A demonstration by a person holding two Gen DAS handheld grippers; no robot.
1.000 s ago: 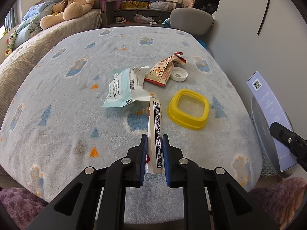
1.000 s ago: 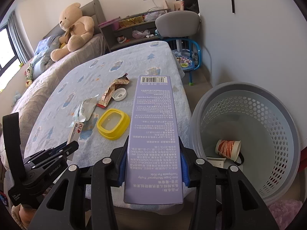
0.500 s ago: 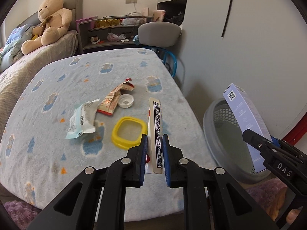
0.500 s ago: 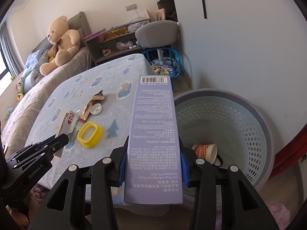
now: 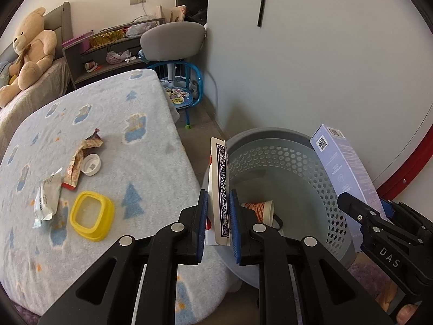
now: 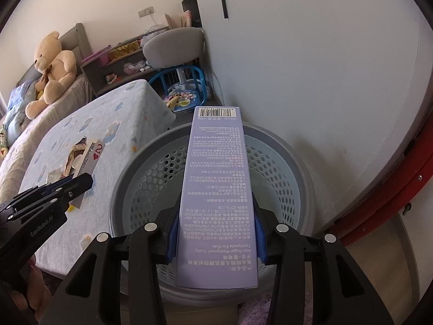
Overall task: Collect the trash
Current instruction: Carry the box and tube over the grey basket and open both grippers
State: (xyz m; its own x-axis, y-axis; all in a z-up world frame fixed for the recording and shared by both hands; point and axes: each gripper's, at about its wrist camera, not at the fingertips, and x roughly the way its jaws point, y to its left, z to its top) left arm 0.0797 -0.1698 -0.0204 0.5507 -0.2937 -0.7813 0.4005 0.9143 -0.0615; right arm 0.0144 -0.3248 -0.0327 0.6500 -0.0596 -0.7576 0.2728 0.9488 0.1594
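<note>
Left gripper (image 5: 218,211) fingers pinching a card box (image 5: 219,189) just over the near rim of the grey basket (image 5: 297,162), right gripper (image 6: 215,233) fingers clamped on a purple toothpaste box (image 6: 216,189) right above that basket, wrappers (image 5: 81,159) and yellow lid (image 5: 92,215) left of it.

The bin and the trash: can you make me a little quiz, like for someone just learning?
1. True or false: the right gripper is shut on the purple toothpaste box.
2. What does the left gripper hold? A) playing-card box B) yellow lid C) white cap
3. Fill in: inside the grey basket lies a paper ____.

Key: 1 true; 2 A, the playing-card box; 3 cup.
</note>
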